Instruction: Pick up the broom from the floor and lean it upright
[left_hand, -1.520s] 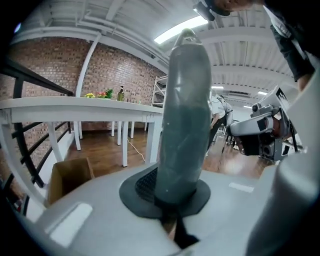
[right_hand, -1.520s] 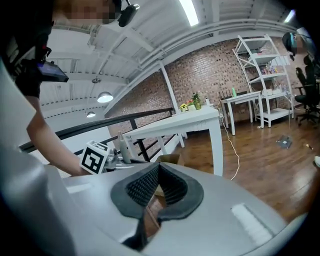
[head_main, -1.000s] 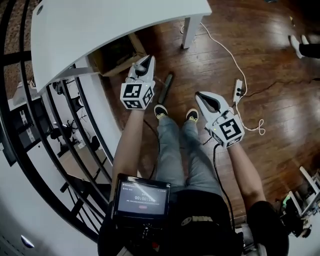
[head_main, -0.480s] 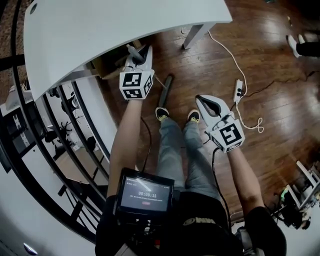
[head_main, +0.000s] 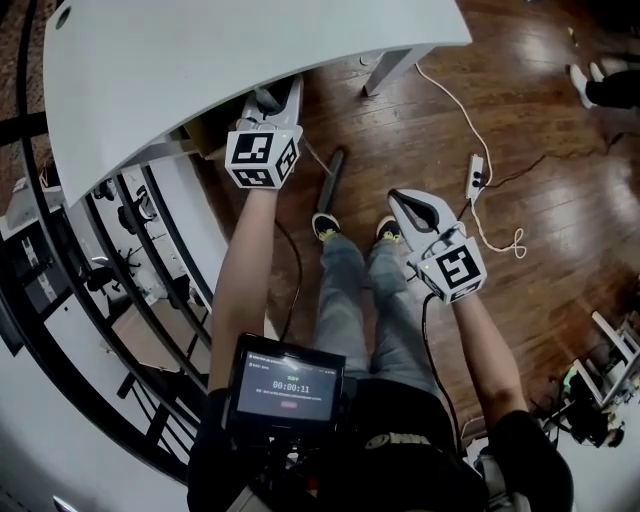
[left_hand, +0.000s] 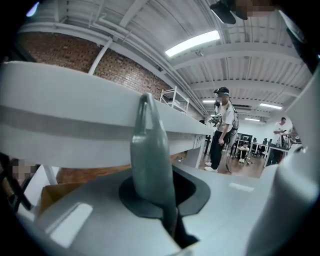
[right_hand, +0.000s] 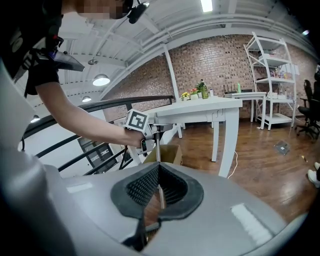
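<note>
Head view: one broom (head_main: 332, 175), one left tool (head_main: 280, 105), one right tool (head_main: 402, 200).

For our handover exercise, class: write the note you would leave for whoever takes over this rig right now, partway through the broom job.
Left gripper: jaws together, seemingly pinching the top of the broom at the white table's edge.
Right gripper: shut, empty, held apart from the broom above the floor.
Done: the broom is up off the floor, roughly upright, its lower end by the person's shoes.
Left: rest it against a support, check that it stands, then release.
</note>
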